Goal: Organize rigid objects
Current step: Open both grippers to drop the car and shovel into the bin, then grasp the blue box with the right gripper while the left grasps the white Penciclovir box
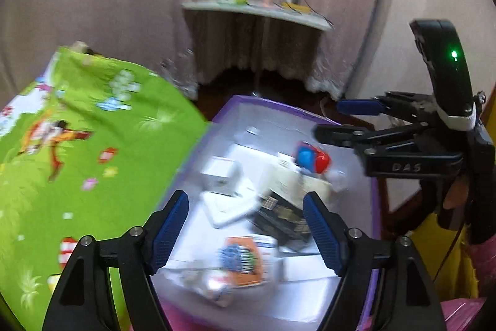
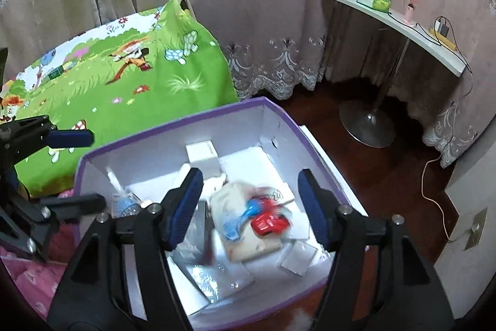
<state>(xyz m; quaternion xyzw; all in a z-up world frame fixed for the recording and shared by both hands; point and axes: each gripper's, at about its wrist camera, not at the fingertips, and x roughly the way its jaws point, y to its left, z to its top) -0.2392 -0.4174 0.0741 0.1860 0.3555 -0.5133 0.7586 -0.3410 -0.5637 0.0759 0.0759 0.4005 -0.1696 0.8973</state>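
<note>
A purple-rimmed white box [image 1: 279, 107] [image 2: 173, 129] stands on the floor beside the bed. It holds several items: white cartons [image 1: 220, 172], a black box [image 1: 285, 216], an orange packet [image 1: 245, 259], and a red and blue toy [image 1: 311, 158] [image 2: 266, 221] lying on a cream packet [image 2: 248, 225]. My left gripper [image 1: 246, 225] is open and empty above the box. My right gripper [image 2: 251, 203] is open and empty above the toy. The right gripper also shows in the left wrist view [image 1: 341, 120], and the left gripper in the right wrist view [image 2: 83, 169].
A bed with a green cartoon sheet [image 1: 77, 145] [image 2: 124, 73] lies left of the box. A curved white shelf [image 2: 403, 30] on a metal pedestal [image 2: 369, 126] stands at the right by the curtains. A cable [image 2: 431, 176] runs over the dark wood floor. Pink bedding [image 2: 28, 269] lies lower left.
</note>
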